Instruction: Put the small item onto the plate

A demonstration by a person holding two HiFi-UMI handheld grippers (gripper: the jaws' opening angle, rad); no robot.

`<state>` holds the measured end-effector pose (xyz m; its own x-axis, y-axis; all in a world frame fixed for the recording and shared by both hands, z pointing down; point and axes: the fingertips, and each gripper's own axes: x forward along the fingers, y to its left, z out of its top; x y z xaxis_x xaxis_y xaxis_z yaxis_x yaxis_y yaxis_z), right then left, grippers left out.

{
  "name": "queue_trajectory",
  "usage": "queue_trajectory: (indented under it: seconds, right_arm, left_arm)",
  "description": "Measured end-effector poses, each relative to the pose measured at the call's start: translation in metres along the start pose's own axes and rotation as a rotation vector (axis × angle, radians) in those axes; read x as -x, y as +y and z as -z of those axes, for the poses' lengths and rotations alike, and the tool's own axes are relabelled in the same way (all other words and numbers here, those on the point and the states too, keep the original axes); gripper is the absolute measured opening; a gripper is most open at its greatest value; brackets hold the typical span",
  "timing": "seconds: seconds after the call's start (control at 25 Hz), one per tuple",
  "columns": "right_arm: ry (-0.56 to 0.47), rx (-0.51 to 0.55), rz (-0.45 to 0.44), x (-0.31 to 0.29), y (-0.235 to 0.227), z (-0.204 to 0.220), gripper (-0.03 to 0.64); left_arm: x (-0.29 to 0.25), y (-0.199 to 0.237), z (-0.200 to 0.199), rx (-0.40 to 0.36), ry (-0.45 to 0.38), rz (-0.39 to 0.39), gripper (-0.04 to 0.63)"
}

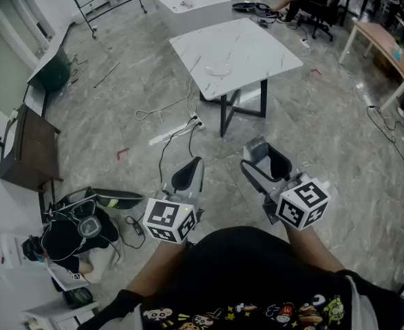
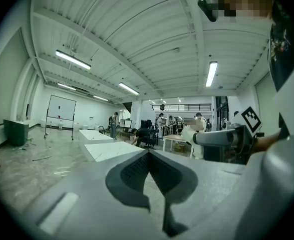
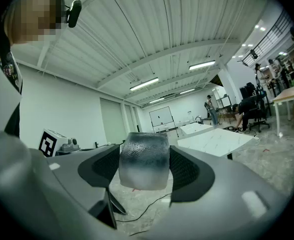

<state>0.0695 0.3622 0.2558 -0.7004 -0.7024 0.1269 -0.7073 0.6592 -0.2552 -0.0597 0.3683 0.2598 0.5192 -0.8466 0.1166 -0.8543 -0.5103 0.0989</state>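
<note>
Across the whole head view spreads a grey marbled floor. On it, at 12 o'clock, stands a white marble-topped table on dark legs, with a lower white block just behind it. At 9 o'clock a dark cabinet stands against the wall. At 8 o'clock a black bag lies on the floor. Loose cables trail from the table's foot toward 7 o'clock.

At 6 o'clock the person's dark printed shirt fills the lower edge, and both tools are held out just above it, well apart from the table.

The left gripper sits at 7 o'clock, its marker cube toward the body. In the left gripper view its jaws are brought together, pad against pad, with nothing between them.

The right gripper sits at 5 o'clock, with its own marker cube behind it. Its jaws stand partly apart and are clamped on the small item, a grey, frosted, roughly square lump that touches both pads in the right gripper view. In the head view the same lump shows as a grey piece at the tips, held in the air above the floor.
</note>
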Motion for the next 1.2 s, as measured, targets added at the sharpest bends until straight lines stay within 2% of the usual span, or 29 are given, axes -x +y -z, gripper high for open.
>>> queue_trajectory:
  seconds: [0.16,0.32,0.52,0.88,1.0,1.2]
  right_arm:
    - [0.001,0.008,-0.018,-0.007,-0.013,-0.007,0.336]
    - [0.008,-0.017,-0.04,-0.004,-0.028,-0.005,0.336]
    - [0.007,-0.057,-0.047,0.008,-0.054,-0.003,0.337]
    - [0.021,-0.085,-0.061,0.046,-0.109,0.002,0.337]
    - [0.044,-0.1,-0.061,0.055,-0.123,0.012,0.337]
    - [0.069,-0.123,-0.056,0.056,-0.137,0.026,0.337]
  left_arm:
    - [-0.021,-0.005,-0.018,-0.037,-0.021,0.011,0.002]
    - [-0.03,-0.007,-0.02,-0.021,-0.022,-0.027,0.002]
    - [-0.046,-0.019,-0.006,0.008,0.014,-0.054,0.002]
    - [-0.095,-0.081,0.014,0.015,0.05,-0.04,0.002]
    - [-0.105,-0.097,0.029,0.043,0.073,-0.039,0.002]
    - [-0.114,-0.099,0.048,0.07,0.104,-0.045,0.002]
